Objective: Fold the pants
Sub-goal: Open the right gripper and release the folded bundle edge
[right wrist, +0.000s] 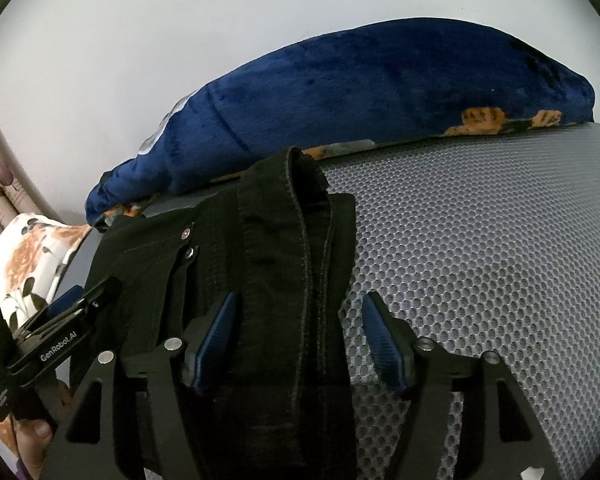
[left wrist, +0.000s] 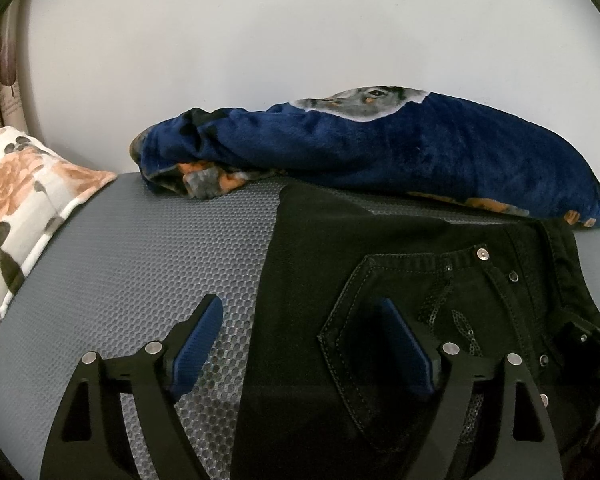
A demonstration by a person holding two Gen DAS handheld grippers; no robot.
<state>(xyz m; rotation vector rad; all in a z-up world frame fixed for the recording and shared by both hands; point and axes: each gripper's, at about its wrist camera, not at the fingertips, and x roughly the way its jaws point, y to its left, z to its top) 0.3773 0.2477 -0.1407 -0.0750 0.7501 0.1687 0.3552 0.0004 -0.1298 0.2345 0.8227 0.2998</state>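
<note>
Black pants point(left wrist: 340, 248) lie folded on a grey mesh mattress point(left wrist: 160, 248), back pocket with sequins facing up. My left gripper point(left wrist: 300, 320) is open, straddling the pants' left edge: one pad on the mesh, one over the pocket. In the right wrist view the pants point(right wrist: 260, 248) show a bunched waistband edge. My right gripper point(right wrist: 296, 320) is open around the pants' right edge, one pad over the fabric, one over the mesh point(right wrist: 480, 260). The left gripper point(right wrist: 60, 320) also shows at the left of the right wrist view.
A blue plush blanket point(left wrist: 380, 148) lies bunched along the white wall behind the pants, also in the right wrist view point(right wrist: 360, 92). A floral pillow point(left wrist: 24, 200) sits at the left, and shows in the right wrist view point(right wrist: 32, 264).
</note>
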